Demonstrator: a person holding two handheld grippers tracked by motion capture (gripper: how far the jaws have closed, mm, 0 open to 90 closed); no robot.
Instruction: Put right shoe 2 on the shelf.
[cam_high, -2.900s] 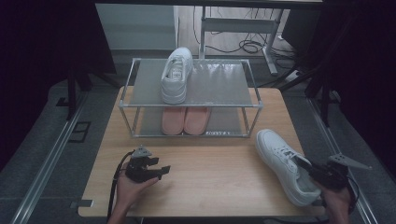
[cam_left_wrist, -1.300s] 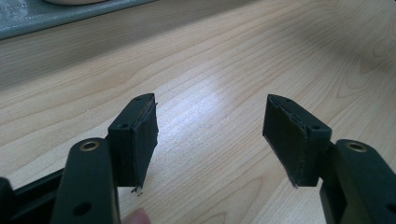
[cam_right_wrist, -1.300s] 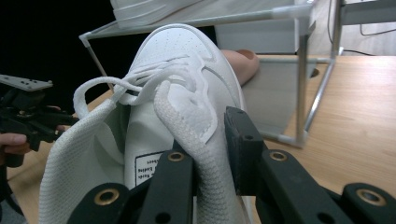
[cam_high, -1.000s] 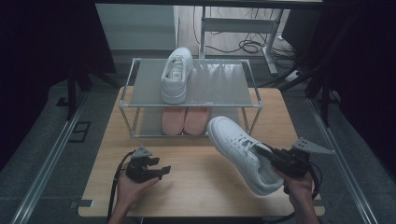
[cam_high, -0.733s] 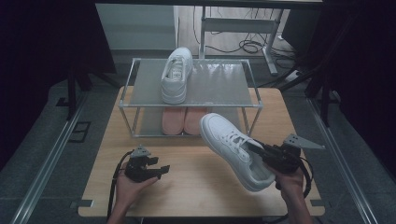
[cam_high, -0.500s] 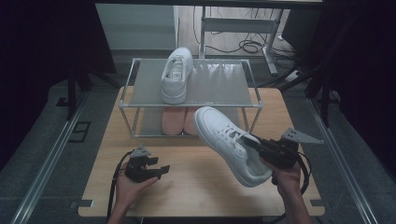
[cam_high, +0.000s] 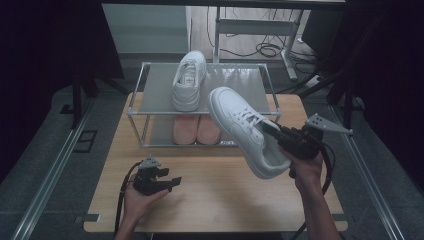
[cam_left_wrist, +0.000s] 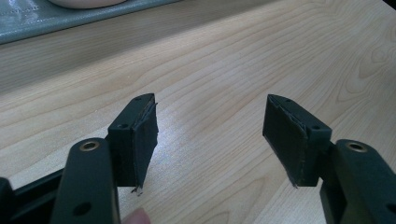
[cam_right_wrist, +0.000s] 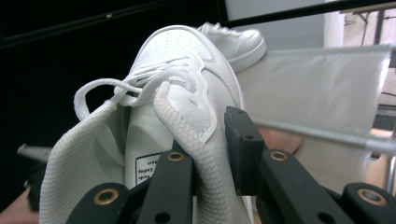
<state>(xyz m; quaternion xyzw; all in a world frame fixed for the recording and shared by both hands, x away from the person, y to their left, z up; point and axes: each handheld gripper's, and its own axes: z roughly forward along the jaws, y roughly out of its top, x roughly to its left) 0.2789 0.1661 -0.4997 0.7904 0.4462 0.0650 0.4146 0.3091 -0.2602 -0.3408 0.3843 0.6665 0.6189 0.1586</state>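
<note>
One white leather lace-up sneaker (cam_high: 245, 131) hangs over the wooden table (cam_high: 210, 200), pinched at its collar by the right gripper (cam_high: 280, 137). Its single twin (cam_high: 189, 80) tops the metal rack (cam_high: 142, 95); two pink shoes (cam_high: 196, 131) below. Left gripper (cam_high: 172, 182) rests low, gaping empty.

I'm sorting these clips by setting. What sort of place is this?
Probably a lab or test room, not a home. A wooden table carries a small metal shoe rack, dark curtains hang on both sides, and loose cables lie on the floor by a desk frame behind.
</note>
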